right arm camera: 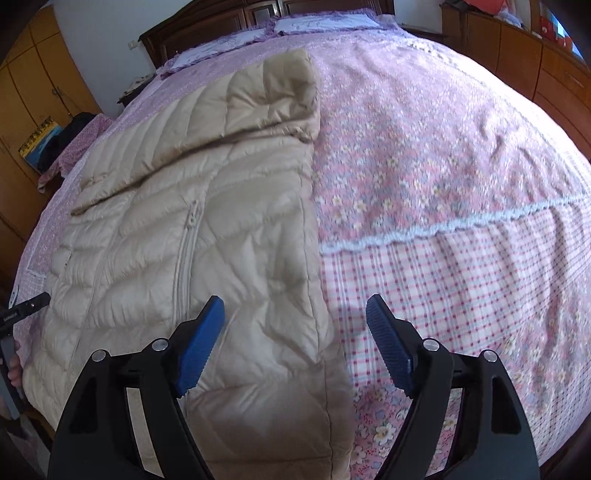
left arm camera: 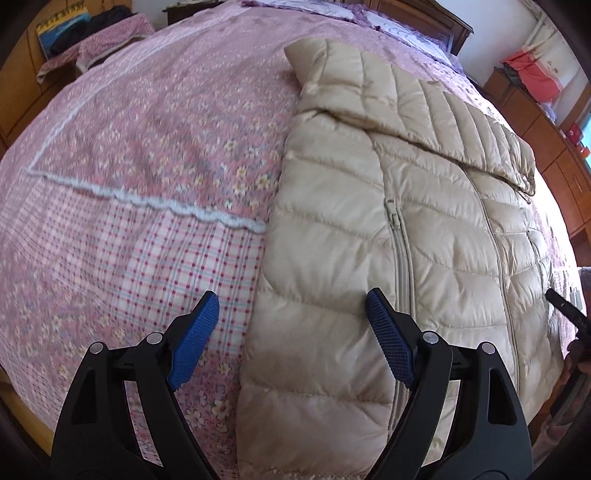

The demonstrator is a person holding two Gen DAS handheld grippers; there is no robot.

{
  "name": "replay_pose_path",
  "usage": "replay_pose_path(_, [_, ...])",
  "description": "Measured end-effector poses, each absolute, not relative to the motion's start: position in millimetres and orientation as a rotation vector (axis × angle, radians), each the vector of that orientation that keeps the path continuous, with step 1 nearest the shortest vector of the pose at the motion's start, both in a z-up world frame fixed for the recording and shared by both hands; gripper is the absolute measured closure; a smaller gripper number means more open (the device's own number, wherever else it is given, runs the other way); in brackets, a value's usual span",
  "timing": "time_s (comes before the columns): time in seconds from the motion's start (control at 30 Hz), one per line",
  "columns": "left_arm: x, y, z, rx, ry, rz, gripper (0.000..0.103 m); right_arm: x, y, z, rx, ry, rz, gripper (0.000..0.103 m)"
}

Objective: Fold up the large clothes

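Observation:
A beige quilted puffer jacket (left arm camera: 406, 229) lies flat on the pink floral bedspread (left arm camera: 147, 155), sleeves folded in across its chest. It also shows in the right wrist view (right arm camera: 207, 236). My left gripper (left arm camera: 291, 306) is open and empty, hovering over the jacket's left edge near the hem. My right gripper (right arm camera: 295, 310) is open and empty, hovering over the jacket's right edge near the hem. The right gripper's tip shows at the far right of the left wrist view (left arm camera: 565, 310).
The bedspread (right arm camera: 443, 177) has a white lace trim (right arm camera: 461, 225) and a checked border. Pillows (right arm camera: 317, 22) lie by the dark headboard. Wooden cabinets (left arm camera: 546, 125) stand along one side. A cloth-covered stand with a dark bag (left arm camera: 99, 33) is on the other side.

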State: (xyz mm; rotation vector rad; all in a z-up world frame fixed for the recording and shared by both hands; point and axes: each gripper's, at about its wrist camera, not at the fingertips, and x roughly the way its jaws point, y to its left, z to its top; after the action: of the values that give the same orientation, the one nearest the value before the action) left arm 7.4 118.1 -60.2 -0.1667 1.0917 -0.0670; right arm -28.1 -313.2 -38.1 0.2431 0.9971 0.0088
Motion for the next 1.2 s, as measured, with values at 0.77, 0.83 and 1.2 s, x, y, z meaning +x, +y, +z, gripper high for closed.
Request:
replay_pose_path(0.77, [-41, 94, -31, -0.161, 1.067, -0.236, 0.093, -74, -311, -14, 0.315, 0.933, 0.141, 0.094])
replay_pose_path(0.83, [-48, 95, -30, -0.159, 1.074, -0.241, 0.093, -79, -310, -11, 0.305, 0.935, 0.139, 0.094])
replay_pose_path(1.2, [-59, 100, -45, -0.141, 1.121, -0.203, 0.076, -97, -308, -26, 0.21, 0.993, 0.135, 0.094])
